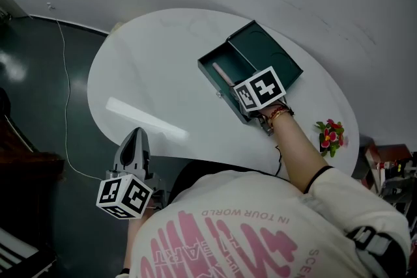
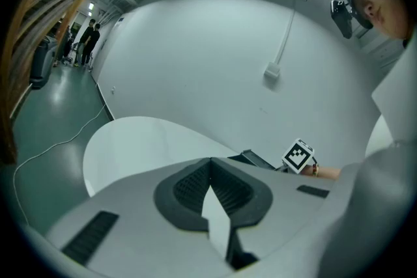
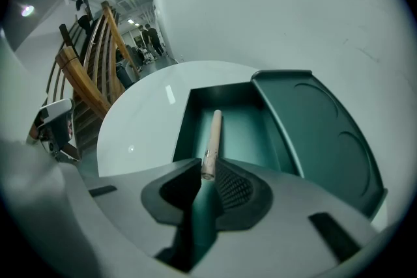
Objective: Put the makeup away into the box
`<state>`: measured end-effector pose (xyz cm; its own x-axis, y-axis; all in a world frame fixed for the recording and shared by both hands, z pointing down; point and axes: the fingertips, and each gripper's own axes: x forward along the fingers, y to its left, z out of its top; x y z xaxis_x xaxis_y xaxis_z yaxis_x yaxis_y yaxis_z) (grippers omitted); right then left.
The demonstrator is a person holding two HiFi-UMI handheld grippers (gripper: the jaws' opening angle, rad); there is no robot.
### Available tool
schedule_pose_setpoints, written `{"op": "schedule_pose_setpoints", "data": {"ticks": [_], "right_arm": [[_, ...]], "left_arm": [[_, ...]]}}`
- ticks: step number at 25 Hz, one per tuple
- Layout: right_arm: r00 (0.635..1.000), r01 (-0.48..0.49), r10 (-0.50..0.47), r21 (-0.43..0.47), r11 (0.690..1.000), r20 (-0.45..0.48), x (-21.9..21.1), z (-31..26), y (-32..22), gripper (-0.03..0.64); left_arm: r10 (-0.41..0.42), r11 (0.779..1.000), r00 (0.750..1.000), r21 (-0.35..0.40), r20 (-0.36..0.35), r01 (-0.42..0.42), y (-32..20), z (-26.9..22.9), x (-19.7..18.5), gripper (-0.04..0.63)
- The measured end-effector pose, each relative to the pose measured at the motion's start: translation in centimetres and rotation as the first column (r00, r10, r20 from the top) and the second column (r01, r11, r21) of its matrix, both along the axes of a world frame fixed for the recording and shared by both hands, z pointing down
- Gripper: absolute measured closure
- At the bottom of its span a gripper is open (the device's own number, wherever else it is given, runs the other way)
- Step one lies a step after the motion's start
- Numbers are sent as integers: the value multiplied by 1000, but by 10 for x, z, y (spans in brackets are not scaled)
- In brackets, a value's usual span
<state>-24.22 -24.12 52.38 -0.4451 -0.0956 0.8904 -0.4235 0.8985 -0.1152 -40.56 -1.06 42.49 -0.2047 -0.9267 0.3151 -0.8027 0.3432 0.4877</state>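
In the head view, an open green box (image 1: 207, 71) is seen on the white desk (image 1: 143, 88), with the makeup stick (image 1: 223, 74) inside it; the right tongs (image 1: 244, 96) are held over its near edge, and the left tongs (image 1: 136, 133) are kept off the desk's near side. In the left gripper view, the left tongs (image 2: 210, 163) are shown together, with nothing gripped. In the right gripper view, the right tongs (image 3: 207, 169) are clamped on the stick's (image 3: 213, 137) near end, the rest reaching into the box (image 3: 195, 101) beside its opened lid (image 3: 319, 133).
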Motion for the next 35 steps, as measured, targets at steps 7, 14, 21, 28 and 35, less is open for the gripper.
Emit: {"op": "schedule_pose_setpoints", "data": {"ticks": [7,14,21,28,35], "right_arm": [[997,20,-19,9,1000,-74,-1,16,-3,552],[994,32,-33,-9,999,-101,4,25,-2,551],[989,40,-43,-26,999,-141,6,31,1,549],[986,28,-38,-60,998,-162,6,36,-1,549],[986,21,-32,-68,997,-162,8,36,0,546]], "left_arm": [[-39,999,999,-13,-8,39,8,5,-6,592],[-45,999,999,-2,-27,45,7,4,-2,592],[-46,999,998,0,-31,46,4,2,3,592],[-61,998,997,26,-46,62,2,-5,4,592],[-68,997,996,32,-55,69,2,-10,8,592]]}}
